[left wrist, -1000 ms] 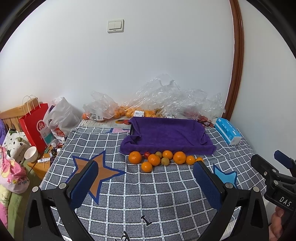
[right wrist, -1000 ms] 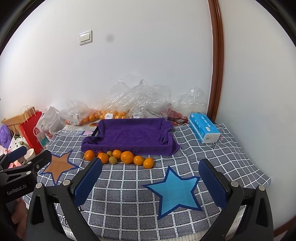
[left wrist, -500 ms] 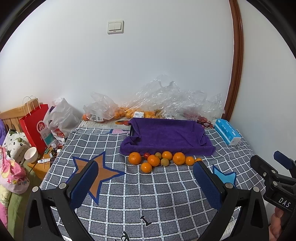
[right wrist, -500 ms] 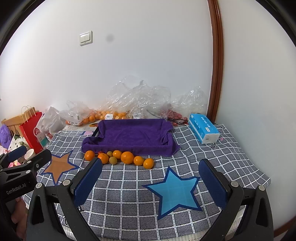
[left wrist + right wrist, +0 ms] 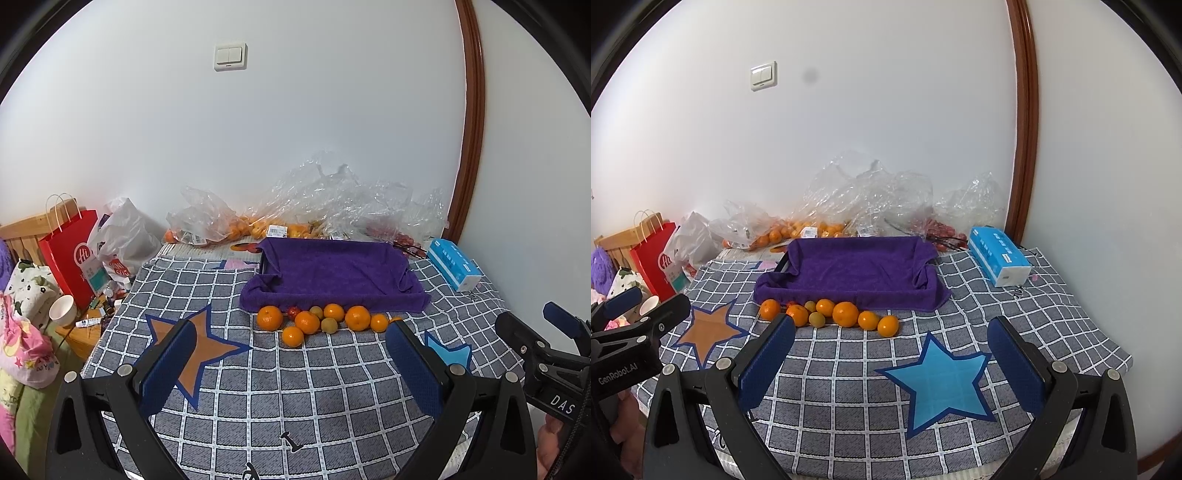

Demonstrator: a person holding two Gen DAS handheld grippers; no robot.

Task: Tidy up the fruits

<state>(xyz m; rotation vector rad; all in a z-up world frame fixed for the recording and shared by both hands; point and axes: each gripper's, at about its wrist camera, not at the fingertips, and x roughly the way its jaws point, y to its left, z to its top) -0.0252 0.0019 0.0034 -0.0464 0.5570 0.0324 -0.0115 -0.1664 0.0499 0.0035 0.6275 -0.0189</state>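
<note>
Several oranges (image 5: pixel 357 317) (image 5: pixel 845 314), two small green fruits (image 5: pixel 328 325) (image 5: pixel 816 319) and a small red fruit (image 5: pixel 293 312) lie in a row on the grey checked cloth. Just behind them stands a tray draped with a purple towel (image 5: pixel 336 273) (image 5: pixel 857 269), with nothing in it. My left gripper (image 5: pixel 291 365) is open and held back from the fruit, nothing between its blue pads. My right gripper (image 5: pixel 890 363) is open too, above the blue star (image 5: pixel 940 380), short of the row. Each view catches the other gripper at its edge.
Clear plastic bags (image 5: pixel 332 199) with more oranges are heaped against the wall. A blue tissue box (image 5: pixel 999 256) lies right of the tray. A red paper bag (image 5: pixel 70 251), a white bag and a cup (image 5: pixel 62 310) stand left of the bed.
Both views have pulled back and risen very slightly; the fruit and tray sit a touch farther off. Nothing on the cloth has moved and both grippers stay open.
</note>
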